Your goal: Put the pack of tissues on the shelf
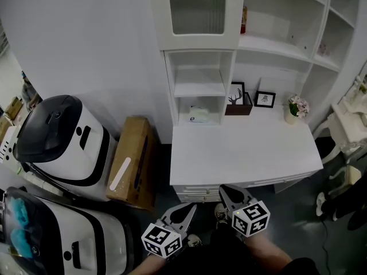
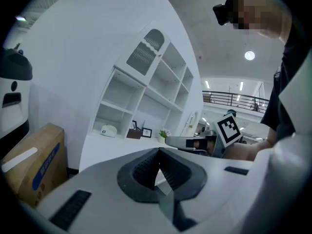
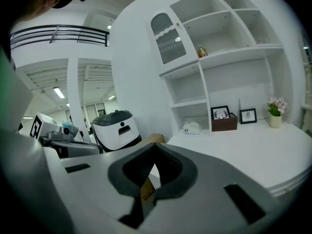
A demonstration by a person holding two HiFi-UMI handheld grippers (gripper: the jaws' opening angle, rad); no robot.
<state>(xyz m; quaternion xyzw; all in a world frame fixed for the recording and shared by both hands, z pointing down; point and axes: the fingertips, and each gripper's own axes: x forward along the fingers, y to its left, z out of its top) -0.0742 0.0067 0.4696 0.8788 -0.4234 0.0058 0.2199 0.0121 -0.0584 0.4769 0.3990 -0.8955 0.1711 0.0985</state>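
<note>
1. Spotted the pack of tissues (image 1: 199, 115) at the back left corner of the worktop (image 1: 246, 153). Lying flat in the lowest cubby of the shelf unit (image 1: 235, 44), with an empty shelf board (image 1: 198, 89) directly above.
2. Judged light and soft: likely wrapped paper, apt to dent under a hard squeeze and perhaps slick on the wrapper. Not fragile.
3. Best taken across the two short sides at mid-height, coming in from the worktop's front and level with its surface. Needs only a gentle close, enough to lift clear of the worktop and up to the board.
4. Found the left gripper (image 1: 191, 208) off the worktop's front edge and below its level, close to the person's body. Tilted up toward the worktop, jaws pressed together with nothing between.
5. Found the right gripper (image 1: 225, 190) just beside the left, likewise off the front edge and aimed at the worktop's back. Jaws closed to a point, empty.
6. Kept well apart from the pack, with the whole depth of the worktop between. Would call for opening one pair of jaws before any reach; grasp not yet begun, by judgement.
7. Noted a dark box (image 1: 238, 109) with frames at mid-back of the worktop and a flower pot (image 1: 292, 114) at back right, seemingly outside the reach path.
</note>
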